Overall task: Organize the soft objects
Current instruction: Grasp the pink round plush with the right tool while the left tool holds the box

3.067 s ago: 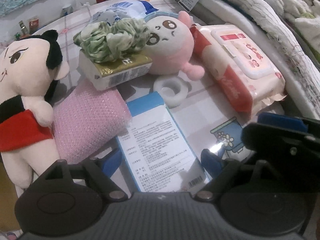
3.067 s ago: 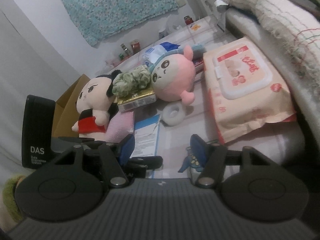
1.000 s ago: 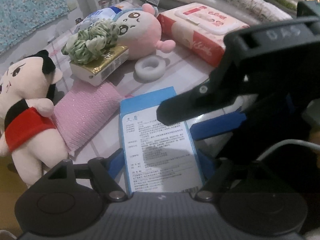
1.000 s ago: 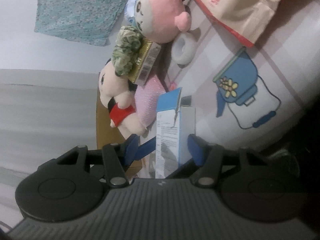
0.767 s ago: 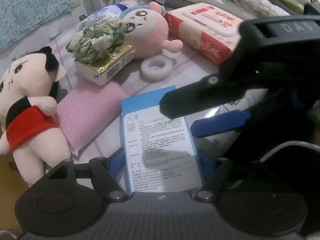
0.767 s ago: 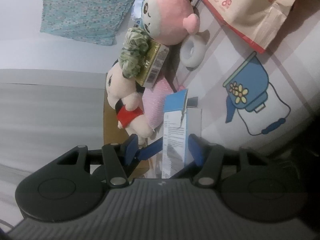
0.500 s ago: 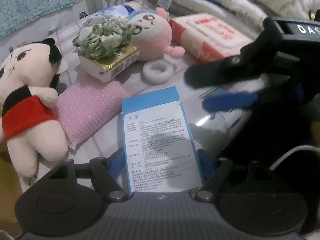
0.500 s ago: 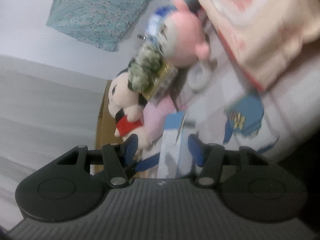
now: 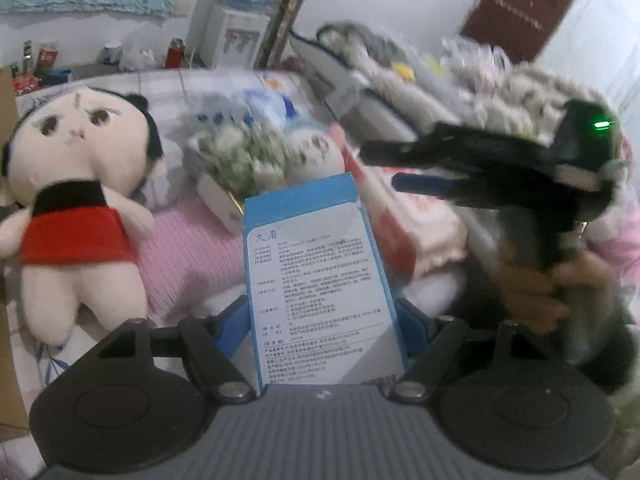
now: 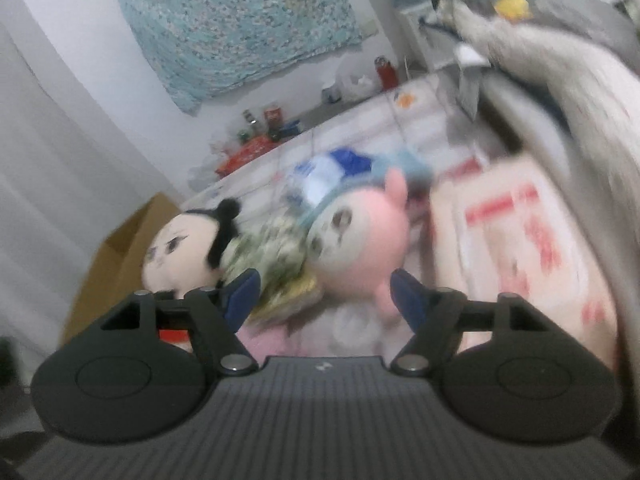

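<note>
Black gripper (image 10: 324,292), blue pads (image 10: 244,288), ribbed grey body.

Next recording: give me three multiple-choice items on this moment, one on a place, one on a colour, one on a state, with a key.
1. Where is the blue box?
A. between the left tool's fingers
B. on the pink pad
C. in the cardboard carton

2. What colour is the black-haired doll's skirt?
A. green
B. red
C. yellow

3. What is between the right tool's fingers?
A. the blue box
B. the round pink plush
C. nothing

Key: 1 A, both blue pads of the left tool flank the box; 2 B, red cloth below its black collar; 3 C, its jaws are opening on an empty gap, the round pink plush lying beyond.
</note>
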The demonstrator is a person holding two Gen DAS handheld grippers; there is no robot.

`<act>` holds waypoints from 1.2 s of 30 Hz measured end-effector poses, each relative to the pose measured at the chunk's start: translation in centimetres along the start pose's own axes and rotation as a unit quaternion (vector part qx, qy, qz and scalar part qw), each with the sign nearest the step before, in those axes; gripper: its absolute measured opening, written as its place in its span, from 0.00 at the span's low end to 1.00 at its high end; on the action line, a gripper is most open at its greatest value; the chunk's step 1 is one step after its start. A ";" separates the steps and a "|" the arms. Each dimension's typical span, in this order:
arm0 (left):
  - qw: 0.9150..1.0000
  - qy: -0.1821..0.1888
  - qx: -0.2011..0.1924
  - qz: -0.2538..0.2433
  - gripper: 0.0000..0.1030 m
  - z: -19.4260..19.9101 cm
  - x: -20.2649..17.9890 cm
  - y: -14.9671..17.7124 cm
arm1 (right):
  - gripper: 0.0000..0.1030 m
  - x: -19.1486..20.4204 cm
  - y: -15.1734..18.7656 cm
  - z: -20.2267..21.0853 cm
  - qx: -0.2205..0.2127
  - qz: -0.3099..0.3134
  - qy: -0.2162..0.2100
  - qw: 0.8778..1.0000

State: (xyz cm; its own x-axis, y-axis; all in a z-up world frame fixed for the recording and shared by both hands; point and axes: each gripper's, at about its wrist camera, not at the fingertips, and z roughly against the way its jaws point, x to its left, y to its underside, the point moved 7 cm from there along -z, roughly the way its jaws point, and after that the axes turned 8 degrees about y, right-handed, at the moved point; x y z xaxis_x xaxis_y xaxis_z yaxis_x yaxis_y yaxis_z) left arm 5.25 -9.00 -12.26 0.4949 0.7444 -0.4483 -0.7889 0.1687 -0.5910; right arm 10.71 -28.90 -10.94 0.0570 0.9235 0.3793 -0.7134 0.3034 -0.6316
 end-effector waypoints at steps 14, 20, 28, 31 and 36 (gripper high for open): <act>0.998 -0.003 -0.054 0.012 0.75 2.6 2.5 -3.1 | 0.82 1.4 -2.2 -10.5 0.048 0.095 0.080 0.991; 0.998 -0.001 -0.061 0.012 0.75 3.2 2.9 -2.9 | 0.88 0.5 -1.9 -11.9 0.084 0.054 0.059 0.993; 0.997 -0.002 -0.070 0.017 0.75 3.9 2.9 -3.0 | 0.78 1.0 -2.0 -10.9 0.077 0.055 0.087 0.992; 0.997 -0.006 -0.072 0.014 0.75 4.3 2.9 -2.9 | 0.78 1.8 -2.3 -8.1 0.036 0.106 0.116 0.987; 0.997 -0.006 -0.078 0.015 0.75 4.7 2.8 -2.8 | 0.78 3.3 -2.4 -3.2 -0.051 0.227 0.195 0.953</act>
State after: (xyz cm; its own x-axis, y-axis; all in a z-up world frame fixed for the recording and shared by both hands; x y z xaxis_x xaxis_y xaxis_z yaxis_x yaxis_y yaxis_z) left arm 7.09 -4.37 -8.69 0.4672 0.7559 -0.4587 -0.7358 0.0448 -0.6757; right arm 14.90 -25.83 -10.32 0.0291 0.9759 -0.2163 -0.6559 -0.1447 -0.7408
